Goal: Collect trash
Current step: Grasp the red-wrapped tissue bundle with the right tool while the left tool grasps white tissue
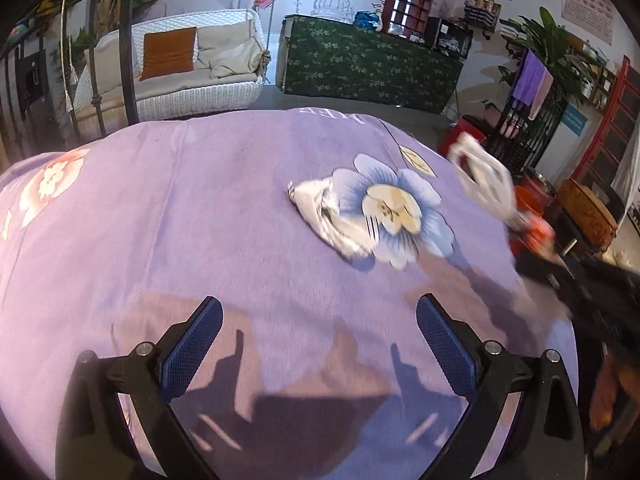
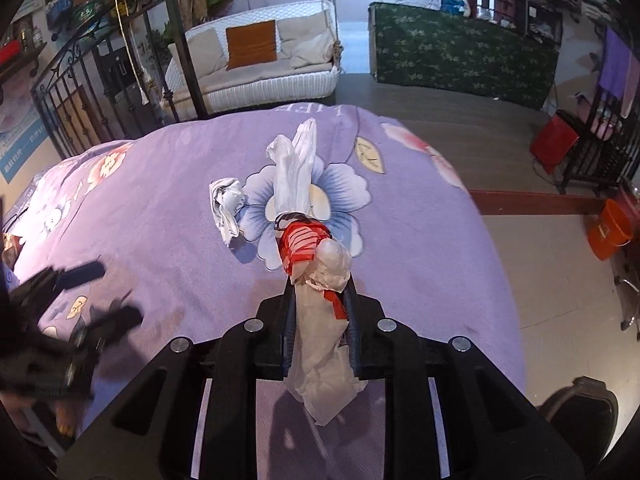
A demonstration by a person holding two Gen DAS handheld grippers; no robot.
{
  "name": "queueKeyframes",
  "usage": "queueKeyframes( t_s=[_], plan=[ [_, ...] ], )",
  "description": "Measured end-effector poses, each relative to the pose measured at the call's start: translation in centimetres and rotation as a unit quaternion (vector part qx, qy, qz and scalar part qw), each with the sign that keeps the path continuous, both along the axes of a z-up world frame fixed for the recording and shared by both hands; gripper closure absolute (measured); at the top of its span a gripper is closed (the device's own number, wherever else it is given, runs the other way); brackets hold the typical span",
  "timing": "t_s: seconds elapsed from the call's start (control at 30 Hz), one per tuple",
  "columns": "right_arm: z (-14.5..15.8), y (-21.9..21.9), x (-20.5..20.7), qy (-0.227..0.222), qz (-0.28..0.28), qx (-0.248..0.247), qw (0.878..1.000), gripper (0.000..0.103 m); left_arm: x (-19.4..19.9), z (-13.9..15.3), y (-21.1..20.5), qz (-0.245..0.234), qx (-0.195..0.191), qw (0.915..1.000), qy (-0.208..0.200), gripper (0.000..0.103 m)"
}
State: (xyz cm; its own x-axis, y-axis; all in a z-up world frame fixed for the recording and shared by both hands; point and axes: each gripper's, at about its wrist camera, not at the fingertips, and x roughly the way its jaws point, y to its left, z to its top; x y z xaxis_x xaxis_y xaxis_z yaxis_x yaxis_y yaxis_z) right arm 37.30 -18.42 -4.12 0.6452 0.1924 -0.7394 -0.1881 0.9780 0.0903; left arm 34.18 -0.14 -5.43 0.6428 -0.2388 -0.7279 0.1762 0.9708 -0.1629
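Observation:
A purple flowered cloth (image 1: 200, 220) covers the table. A crumpled white wrapper (image 1: 328, 216) lies on it by the blue flower, also in the right wrist view (image 2: 226, 204). My left gripper (image 1: 320, 320) is open and empty, hovering above the cloth nearer than the wrapper. My right gripper (image 2: 318, 292) is shut on a white and red plastic bag (image 2: 304, 240) and holds it up over the blue flower. The bag shows blurred at the right of the left wrist view (image 1: 488, 184). The left gripper appears blurred at the left of the right wrist view (image 2: 80, 304).
A white wicker swing seat (image 1: 172, 68) and a green-covered counter (image 1: 372, 64) stand beyond the table. An orange bucket (image 2: 610, 234) and a red box (image 2: 554, 142) sit on the floor to the right. A black metal fence (image 2: 92, 92) stands at the left.

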Motion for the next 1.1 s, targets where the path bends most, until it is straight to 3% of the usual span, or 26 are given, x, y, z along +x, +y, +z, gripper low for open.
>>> queueKeyframes(
  t_s=[0.23, 0.37, 0.57, 0.7, 0.8, 0.9, 0.97, 1.1],
  plan=[
    [0.1, -1.7, -3.0, -0.002, -0.012, 0.018, 1.0, 0.081, 4.7, -0.6, -1.7, 0.016, 0.0, 0.9998, 0.009, 0.01],
    [0.2, -2.3, -4.2, -0.006, -0.017, 0.02, 1.0, 0.081, 6.8, -1.3, -2.9, 0.021, 0.007, 0.9995, 0.024, 0.017],
    [-0.1, -3.1, -5.4, -0.001, -0.024, 0.032, 0.999, 0.081, 8.1, -2.8, -4.5, 0.023, 0.032, 0.9981, 0.048, 0.026],
    [-0.6, -3.7, -6.1, 0.004, -0.035, 0.046, 0.998, 0.081, 8.0, -2.7, -5.0, 0.021, 0.053, 0.9976, 0.039, 0.028],
    [-0.7, -3.9, -6.3, 0.008, -0.042, 0.055, 0.998, 0.081, 7.9, -2.6, -4.7, 0.023, 0.055, 0.9975, 0.039, 0.037],
    [-0.6, -4.0, -6.5, 0.007, -0.046, 0.06, 0.997, 0.081, 7.6, -2.5, -4.5, 0.022, 0.062, 0.9971, 0.04, 0.056],
    [-0.4, -4.0, -6.4, 0.006, -0.048, 0.062, 0.997, 0.081, 7.5, -2.6, -4.4, 0.016, 0.071, 0.9964, 0.042, 0.077],
    [-0.2, -3.9, -6.7, 0.001, -0.051, 0.067, 0.996, 0.081, 7.0, -2.5, -4.1, 0.008, 0.064, 0.9967, 0.049, 0.083]
  ],
)
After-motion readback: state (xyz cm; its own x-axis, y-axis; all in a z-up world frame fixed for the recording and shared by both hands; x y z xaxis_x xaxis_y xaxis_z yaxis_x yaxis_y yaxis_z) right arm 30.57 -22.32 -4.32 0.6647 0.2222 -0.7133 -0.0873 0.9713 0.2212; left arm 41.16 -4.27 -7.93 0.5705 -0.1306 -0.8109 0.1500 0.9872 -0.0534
